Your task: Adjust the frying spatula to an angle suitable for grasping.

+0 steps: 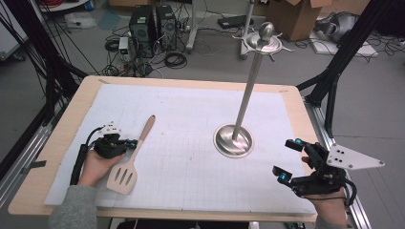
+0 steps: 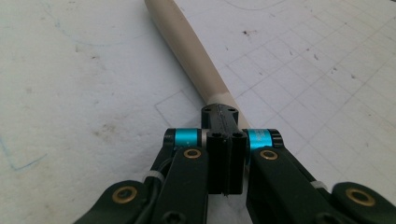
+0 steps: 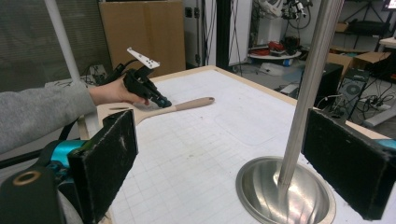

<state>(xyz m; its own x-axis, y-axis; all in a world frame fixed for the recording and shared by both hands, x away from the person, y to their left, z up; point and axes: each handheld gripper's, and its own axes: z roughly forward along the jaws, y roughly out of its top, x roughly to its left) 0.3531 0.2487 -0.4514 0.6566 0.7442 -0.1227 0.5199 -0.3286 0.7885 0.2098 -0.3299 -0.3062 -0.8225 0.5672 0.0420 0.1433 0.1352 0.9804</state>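
Note:
A wooden slotted spatula (image 1: 128,168) lies flat on the left of the white gridded mat (image 1: 191,162), its handle (image 2: 191,51) pointing away from the person. My left gripper (image 1: 132,142) is shut, its jaws pressed together with no gap, and the tips sit over the narrow end of the handle (image 2: 224,122). A steel stand with a round dished base (image 1: 233,141) and a tall pole (image 1: 250,86) rises right of centre. My right gripper (image 1: 287,160) is open near the table's right front, with nothing between its pads (image 3: 105,158). The pole (image 3: 308,93) stands beyond them.
The mat covers most of a wooden table (image 1: 71,119). Beyond the far edge, the floor holds computer towers (image 1: 153,28), cables and cardboard boxes (image 1: 298,16). Black frame struts (image 1: 334,71) run along the right side, close to my right gripper.

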